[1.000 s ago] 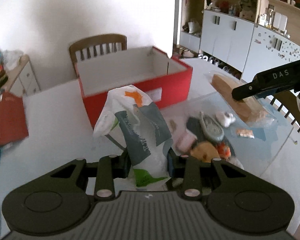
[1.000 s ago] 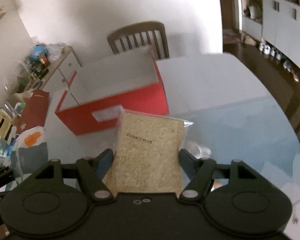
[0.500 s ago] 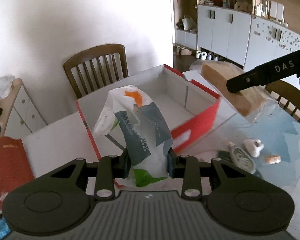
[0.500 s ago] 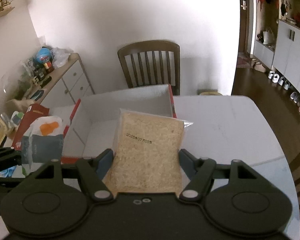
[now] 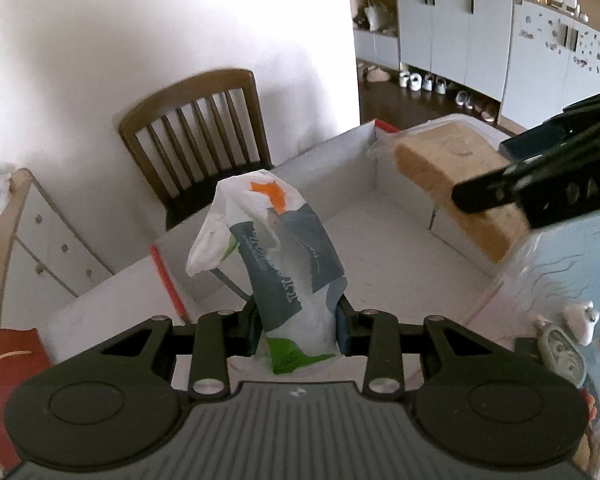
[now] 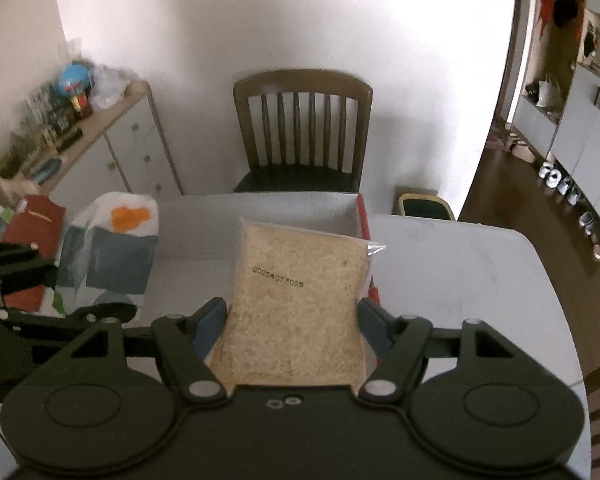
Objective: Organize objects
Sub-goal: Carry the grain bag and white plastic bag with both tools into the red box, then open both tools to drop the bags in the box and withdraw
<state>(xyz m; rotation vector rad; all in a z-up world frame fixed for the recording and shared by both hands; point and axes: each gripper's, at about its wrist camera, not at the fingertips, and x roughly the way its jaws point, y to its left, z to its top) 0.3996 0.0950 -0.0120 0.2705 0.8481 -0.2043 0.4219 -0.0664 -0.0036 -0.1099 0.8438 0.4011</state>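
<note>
Both loads hang over the red box [image 5: 364,208], nothing dropped yet. Left gripper [image 5: 298,322] pinches a printed plastic bag [image 5: 284,264]; right gripper [image 6: 292,316], jaws wide, clamps bagged sliced bread [image 6: 296,300]. Box looks empty, I think. Small bits [image 5: 564,340] on the table wait.

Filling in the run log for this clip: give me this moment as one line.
left claw: shut on printed bag | right claw: shut on bagged bread | both above red box | nothing released yet
</note>
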